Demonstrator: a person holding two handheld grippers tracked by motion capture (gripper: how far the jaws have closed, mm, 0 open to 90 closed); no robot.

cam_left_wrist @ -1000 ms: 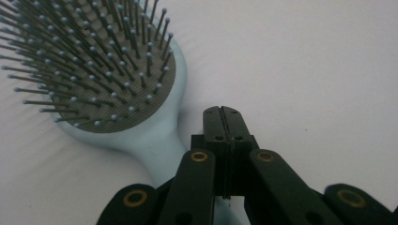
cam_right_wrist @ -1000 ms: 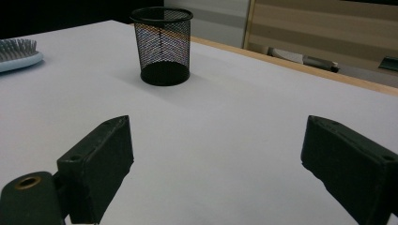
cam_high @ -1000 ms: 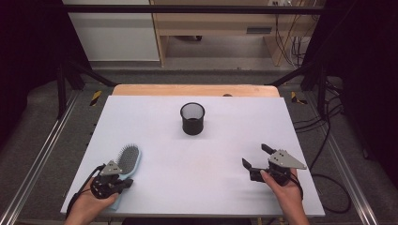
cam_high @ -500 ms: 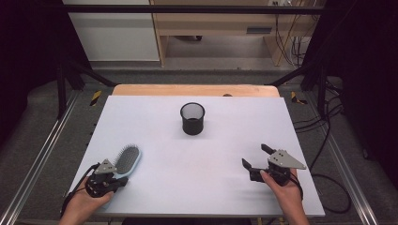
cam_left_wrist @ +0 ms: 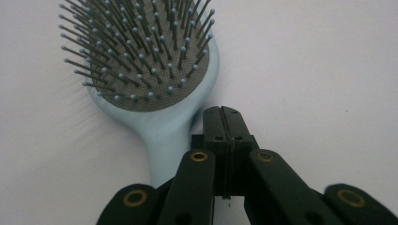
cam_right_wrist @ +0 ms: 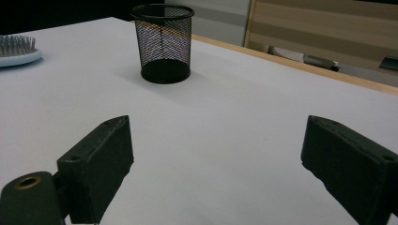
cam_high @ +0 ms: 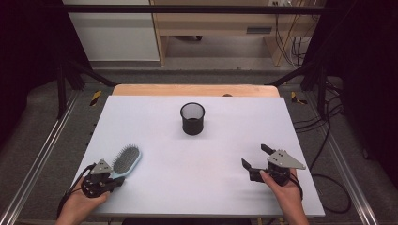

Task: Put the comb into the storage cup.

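Our left gripper (cam_left_wrist: 224, 123), jaws pressed together and empty, sits just beside the hairbrush (cam_left_wrist: 150, 70) handle at the table's (cam_high: 197, 154) near-left corner; our right gripper (cam_high: 256, 157) gapes wide.

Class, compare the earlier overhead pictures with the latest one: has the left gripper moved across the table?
Yes, slightly. In the high view the left gripper, jaws shut, has slid leftward along the near table edge, away from the mesh cup; its body now lies left of the hairbrush.
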